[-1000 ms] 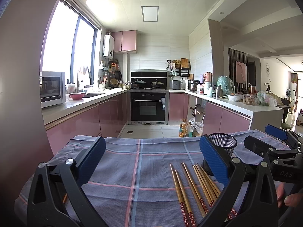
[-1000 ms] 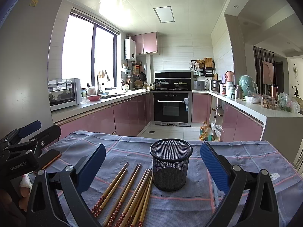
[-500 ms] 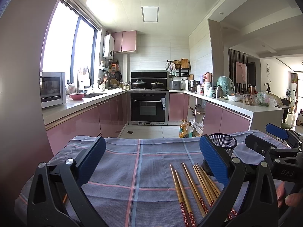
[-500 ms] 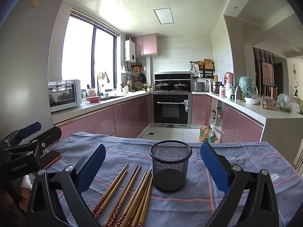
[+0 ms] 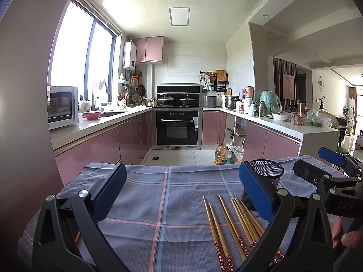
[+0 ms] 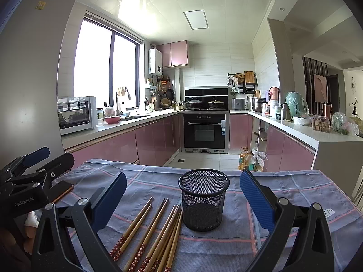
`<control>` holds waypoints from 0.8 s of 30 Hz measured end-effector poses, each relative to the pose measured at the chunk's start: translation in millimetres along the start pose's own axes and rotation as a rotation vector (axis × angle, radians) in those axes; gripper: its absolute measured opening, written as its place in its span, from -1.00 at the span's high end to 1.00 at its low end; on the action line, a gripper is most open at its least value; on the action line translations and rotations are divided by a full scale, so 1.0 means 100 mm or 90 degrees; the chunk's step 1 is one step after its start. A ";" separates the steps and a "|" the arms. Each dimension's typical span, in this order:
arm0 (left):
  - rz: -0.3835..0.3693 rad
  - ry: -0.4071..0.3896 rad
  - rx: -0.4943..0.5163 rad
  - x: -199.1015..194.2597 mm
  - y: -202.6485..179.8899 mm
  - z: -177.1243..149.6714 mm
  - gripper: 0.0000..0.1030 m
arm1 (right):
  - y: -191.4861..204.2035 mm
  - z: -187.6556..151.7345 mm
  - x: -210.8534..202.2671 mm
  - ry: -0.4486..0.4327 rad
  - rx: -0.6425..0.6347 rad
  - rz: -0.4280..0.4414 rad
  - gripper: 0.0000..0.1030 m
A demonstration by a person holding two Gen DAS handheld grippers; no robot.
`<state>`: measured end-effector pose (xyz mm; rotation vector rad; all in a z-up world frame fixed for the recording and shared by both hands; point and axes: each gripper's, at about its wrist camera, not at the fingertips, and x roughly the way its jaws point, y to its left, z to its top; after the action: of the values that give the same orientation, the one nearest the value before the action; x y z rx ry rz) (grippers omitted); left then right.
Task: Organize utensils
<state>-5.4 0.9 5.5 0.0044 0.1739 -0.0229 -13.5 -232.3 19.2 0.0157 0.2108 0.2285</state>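
Note:
Several wooden chopsticks (image 6: 156, 231) with red patterned ends lie side by side on the blue checked cloth (image 6: 261, 204), just left of a black mesh cup (image 6: 203, 200) that stands upright and looks empty. My right gripper (image 6: 181, 200) hovers open above the cloth, the cup between its blue pads. In the left wrist view the chopsticks (image 5: 229, 224) lie at the lower right and the mesh cup (image 5: 266, 179) peeks out behind the right pad. My left gripper (image 5: 181, 192) is open over bare cloth (image 5: 163, 195), holding nothing.
The table's far edge drops to a tiled kitchen floor with oil bottles (image 6: 246, 161). A flat dark object (image 6: 61, 191) with an orange edge lies on the cloth at the left. Pink cabinets and counters line both sides.
Both grippers have stayed nearly still and open. The right wrist view has shifted very slightly; chopsticks and cup have not moved.

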 end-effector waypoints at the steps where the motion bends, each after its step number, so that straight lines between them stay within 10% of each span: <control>1: 0.000 -0.001 0.000 0.00 0.00 0.00 -0.89 | 0.00 0.00 0.00 -0.001 0.000 0.000 -0.88; 24: 0.000 0.002 0.001 -0.01 -0.02 -0.01 -0.89 | -0.02 -0.02 0.00 -0.002 -0.001 0.001 -0.88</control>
<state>-6.0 -0.6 4.9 0.0055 0.1774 -0.0229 -13.7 -233.8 17.5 0.0149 0.2078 0.2296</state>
